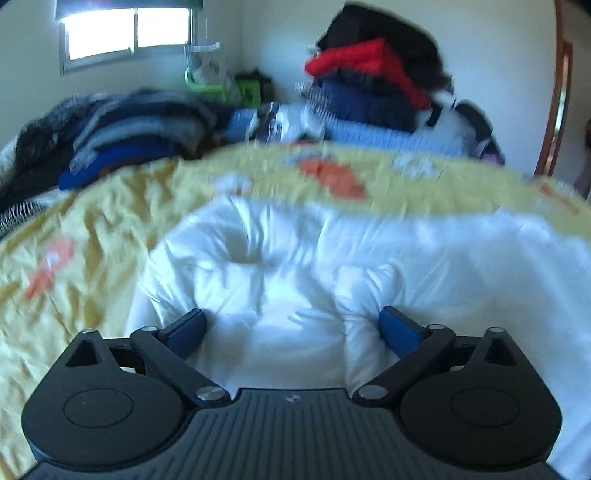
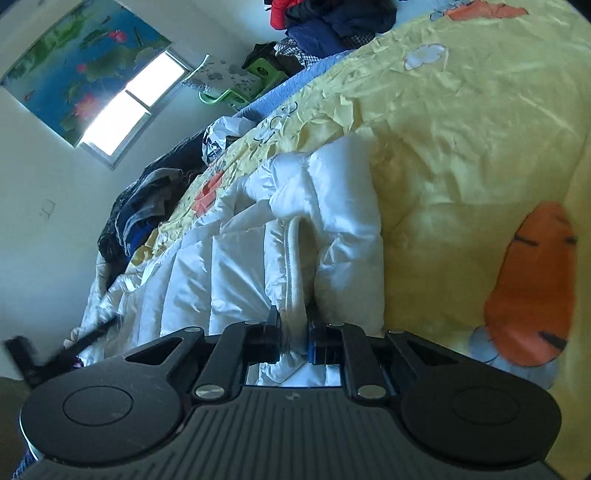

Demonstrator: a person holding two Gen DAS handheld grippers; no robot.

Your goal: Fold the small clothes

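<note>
A white puffy quilted garment (image 1: 295, 266) lies on the yellow bedspread (image 1: 92, 221). My left gripper (image 1: 293, 328) is open, its blue-padded fingers (image 1: 184, 330) spread wide with bunched white fabric between them; the view is blurred. In the right wrist view the same white garment (image 2: 229, 258) stretches away to the left. My right gripper (image 2: 293, 332) is shut on the garment's white rolled edge (image 2: 295, 266), which rises from between the fingers.
A stack of folded dark and grey clothes (image 1: 122, 136) sits at the bed's far left. A pile of red, navy and black clothes (image 1: 373, 74) is at the far right. A window (image 1: 125, 33) and a green rack (image 2: 240, 88) are behind the bed.
</note>
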